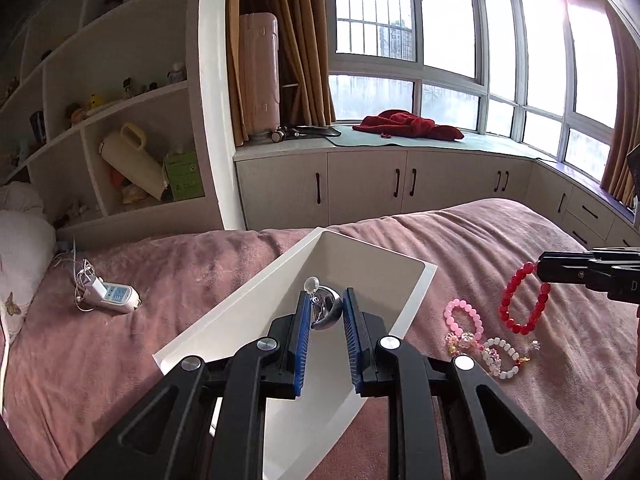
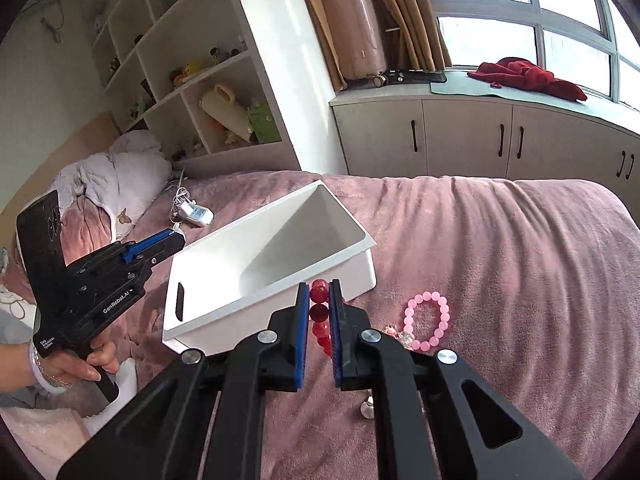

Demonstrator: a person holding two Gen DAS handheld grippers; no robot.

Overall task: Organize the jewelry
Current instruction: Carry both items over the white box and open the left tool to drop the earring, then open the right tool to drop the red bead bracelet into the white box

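Note:
A white rectangular bin lies on the pink bed. My left gripper hovers over the bin, shut on a silver crescent pendant with a clear bead. It also shows in the right wrist view. My right gripper is shut on a red bead bracelet, lifted just right of the bin. A pink bead bracelet, a white bead bracelet and small charms lie on the bedspread.
A white charger with cord lies on the bed at left. A small silver bell-like piece lies under my right gripper. Pillows, shelving and window cabinets surround the bed.

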